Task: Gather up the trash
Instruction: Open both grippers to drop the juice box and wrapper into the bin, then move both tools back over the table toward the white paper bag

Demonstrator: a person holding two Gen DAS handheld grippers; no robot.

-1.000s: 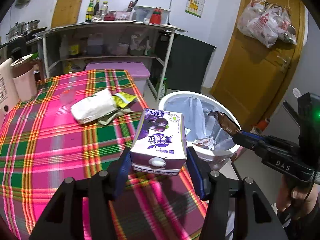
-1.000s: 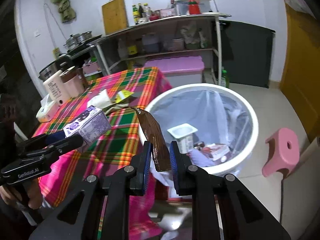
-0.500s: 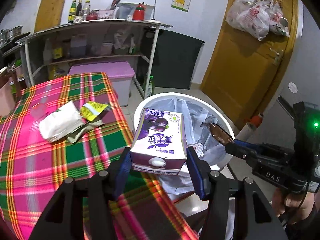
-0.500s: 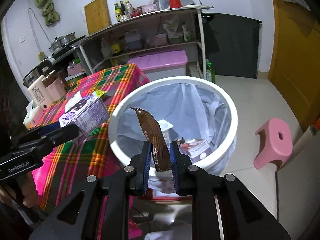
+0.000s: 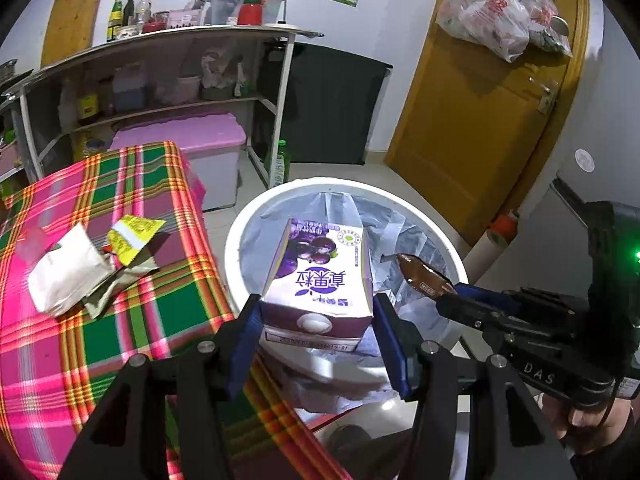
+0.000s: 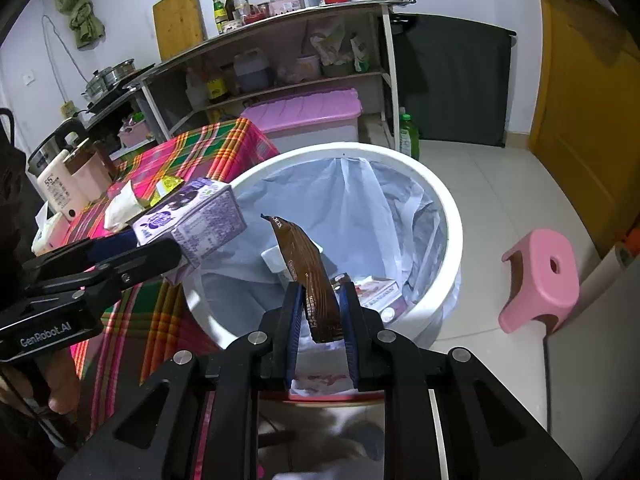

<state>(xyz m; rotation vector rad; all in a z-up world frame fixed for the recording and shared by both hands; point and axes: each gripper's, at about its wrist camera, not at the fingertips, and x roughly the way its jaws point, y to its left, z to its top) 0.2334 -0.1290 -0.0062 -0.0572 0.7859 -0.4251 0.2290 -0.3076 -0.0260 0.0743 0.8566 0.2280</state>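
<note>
My left gripper (image 5: 316,320) is shut on a purple and white milk carton (image 5: 320,276), held over the near rim of the white trash bin (image 5: 236,264). The same carton (image 6: 192,220) shows at the left of the right wrist view, above the bin's left rim. My right gripper (image 6: 320,312) is shut on a brown snack wrapper (image 6: 308,272), which stands up between the blue pads over the lined bin (image 6: 452,240). In the left wrist view the wrapper (image 5: 420,276) hangs over the bin's right side. Several pieces of trash lie at the bin's bottom.
A white paper bag (image 5: 64,276) and a yellow wrapper (image 5: 134,236) lie on the plaid tablecloth (image 5: 120,320) left of the bin. A pink stool (image 6: 540,280) stands on the floor to the right. Shelves, a pink storage box (image 6: 308,116) and a door are behind.
Both grippers have moved from the table side toward the bin. The carton now hangs over the bin's rim, and the wrapper is further over its opening.
</note>
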